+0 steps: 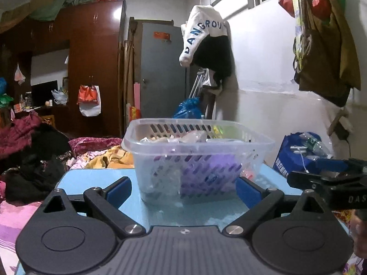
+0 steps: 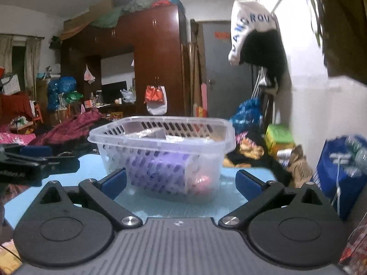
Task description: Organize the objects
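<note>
So the clear plastic basket (image 1: 197, 151) is the anchor here, sitting on a light blue table (image 1: 91, 178) with its slotted sides facing both cameras. It's already got stuff in it: a purple box-like thing (image 1: 206, 174) stands against the near wall of the basket, something pinkish (image 2: 203, 182) sits low in its right-hand corner, and crinkly clear wrappers (image 1: 183, 137) poke up around rim level. The right wrist view is a bit smeared, so the pinkish item could be a pouch or a small toy, hard to call.

The left gripper (image 1: 183, 189) sits just in front of the basket with its blue-padded fingers spread wide, one to each side of the basket's base, nothing between them. The right gripper (image 2: 181, 183) is in much the same pose in front of the basket, fingers wide apart and holding nothing. In the left view the right gripper also shows up off to the right of the basket, level with its lower half.

Behind the basket there's a dark wood wardrobe (image 1: 91, 64) and a grey door (image 1: 160, 68), plus a white garment with blue lettering (image 1: 201, 34) hanging up and to the right of it. Left of the basket, a heap of maroon and black clothes (image 1: 29, 151) is piled on the bed.
</note>
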A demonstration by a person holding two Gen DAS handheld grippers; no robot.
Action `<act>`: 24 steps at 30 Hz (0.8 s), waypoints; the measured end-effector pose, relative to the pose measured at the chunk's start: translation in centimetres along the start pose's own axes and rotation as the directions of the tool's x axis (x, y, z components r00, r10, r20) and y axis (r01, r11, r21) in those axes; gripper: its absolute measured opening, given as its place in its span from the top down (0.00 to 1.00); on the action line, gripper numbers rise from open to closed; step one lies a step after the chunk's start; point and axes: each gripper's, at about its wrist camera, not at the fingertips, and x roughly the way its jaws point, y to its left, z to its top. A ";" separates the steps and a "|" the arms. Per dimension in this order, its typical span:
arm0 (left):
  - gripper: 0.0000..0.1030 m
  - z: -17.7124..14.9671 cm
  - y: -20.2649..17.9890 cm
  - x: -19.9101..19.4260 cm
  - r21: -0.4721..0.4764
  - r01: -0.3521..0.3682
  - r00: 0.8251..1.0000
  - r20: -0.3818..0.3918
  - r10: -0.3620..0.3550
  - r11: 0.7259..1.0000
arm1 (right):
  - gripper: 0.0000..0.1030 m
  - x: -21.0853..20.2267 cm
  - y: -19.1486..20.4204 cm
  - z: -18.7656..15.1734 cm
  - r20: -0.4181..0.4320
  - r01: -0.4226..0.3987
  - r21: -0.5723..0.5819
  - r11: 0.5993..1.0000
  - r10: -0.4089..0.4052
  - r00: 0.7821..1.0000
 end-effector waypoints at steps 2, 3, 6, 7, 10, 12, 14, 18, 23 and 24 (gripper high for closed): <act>0.04 -0.3 -0.3 0.0 0.017 -0.021 1.000 -0.004 0.021 1.000 | 0.00 0.4 -0.3 -0.3 -0.017 -0.009 0.006 1.000 0.009 1.000; 0.04 -0.4 -0.2 -0.2 0.019 -0.023 1.000 0.000 0.023 1.000 | 0.00 0.0 -0.2 -0.6 -0.019 -0.009 0.002 1.000 0.009 1.000; 0.04 -0.7 -0.1 -0.3 0.018 -0.010 1.000 -0.002 0.010 1.000 | 0.00 -1.1 0.5 -1.6 -0.016 -0.004 0.003 1.000 0.004 1.000; 0.04 -0.8 -0.3 -0.3 0.021 -0.009 1.000 -0.005 0.009 1.000 | 0.00 -1.2 0.4 -1.6 -0.016 -0.007 0.007 1.000 0.007 1.000; 0.04 -0.9 -0.5 -0.2 0.029 -0.012 1.000 -0.006 0.012 1.000 | 0.00 -1.5 0.2 -1.6 -0.010 -0.014 0.012 1.000 0.014 1.000; 0.04 -1.1 -0.5 -0.1 0.030 -0.009 1.000 -0.012 0.010 1.000 | 0.00 -1.7 0.2 -1.7 -0.009 -0.019 0.012 1.000 0.020 1.000; 0.04 -1.2 -0.6 0.0 0.027 -0.010 1.000 -0.016 0.011 1.000 | 0.00 -1.7 0.2 -1.7 -0.009 -0.021 0.009 1.000 0.021 1.000; 0.04 -1.2 -0.6 0.0 0.025 -0.006 1.000 -0.015 0.006 1.000 | 0.00 -1.7 0.4 -1.7 -0.009 -0.020 0.007 1.000 0.020 1.000; 0.04 -1.2 -0.7 0.0 0.025 -0.006 1.000 -0.016 0.006 1.000 | 0.00 -1.8 0.4 -1.6 -0.005 -0.022 0.012 1.000 0.022 1.000; 0.04 -1.2 -0.6 0.0 0.025 -0.005 1.000 -0.017 0.006 1.000 | 0.00 -1.8 0.4 -1.6 -0.005 -0.022 0.012 1.000 0.023 1.000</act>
